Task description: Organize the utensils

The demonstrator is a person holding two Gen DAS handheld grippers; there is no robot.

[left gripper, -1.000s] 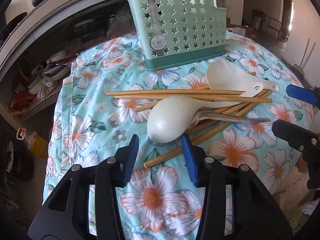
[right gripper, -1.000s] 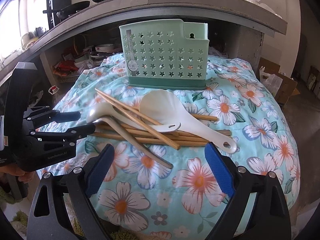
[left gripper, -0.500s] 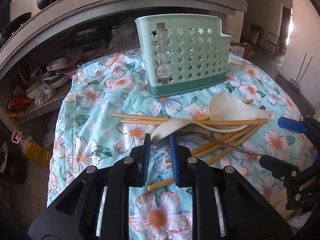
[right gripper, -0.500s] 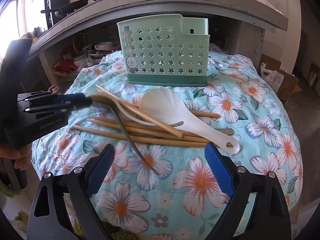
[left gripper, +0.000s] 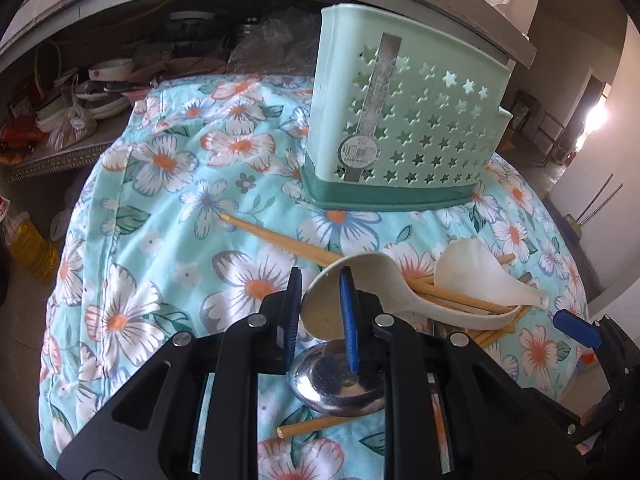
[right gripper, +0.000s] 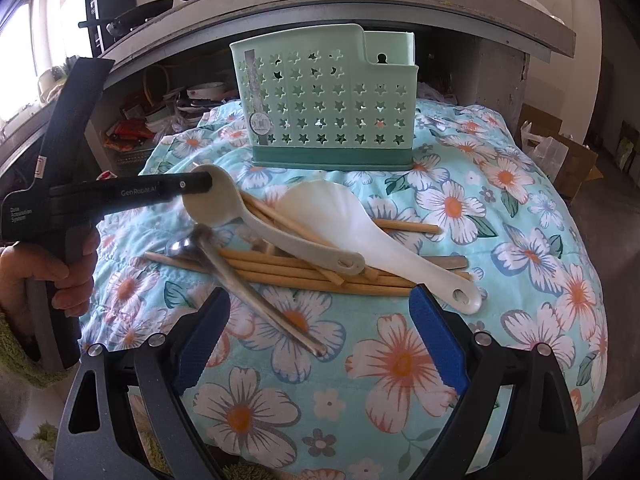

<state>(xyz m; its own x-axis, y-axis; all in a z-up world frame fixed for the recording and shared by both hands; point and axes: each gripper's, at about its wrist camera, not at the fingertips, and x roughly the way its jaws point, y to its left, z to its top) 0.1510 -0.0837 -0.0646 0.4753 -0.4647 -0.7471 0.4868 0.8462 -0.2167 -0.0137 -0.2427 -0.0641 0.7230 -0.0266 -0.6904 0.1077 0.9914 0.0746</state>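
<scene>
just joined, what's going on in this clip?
A person with a handheld gripper in each hand is sorting utensils piled on a floral cloth. The left gripper is shut on the bowl of a beige spoon, tilting it up off the chopsticks. The right gripper hangs open, empty, near the pile. The mint holder stands behind, seemingly empty. A white rice paddle and metal spoon lie loose.

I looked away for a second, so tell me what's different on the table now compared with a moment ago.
The left gripper closed on the bowl of the beige spoon and tipped it up off the pile, handle end still resting on the chopsticks. The metal spoon shifted and looks blurred. The right gripper stayed open, and the green basket and white rice paddle stayed put.
</scene>
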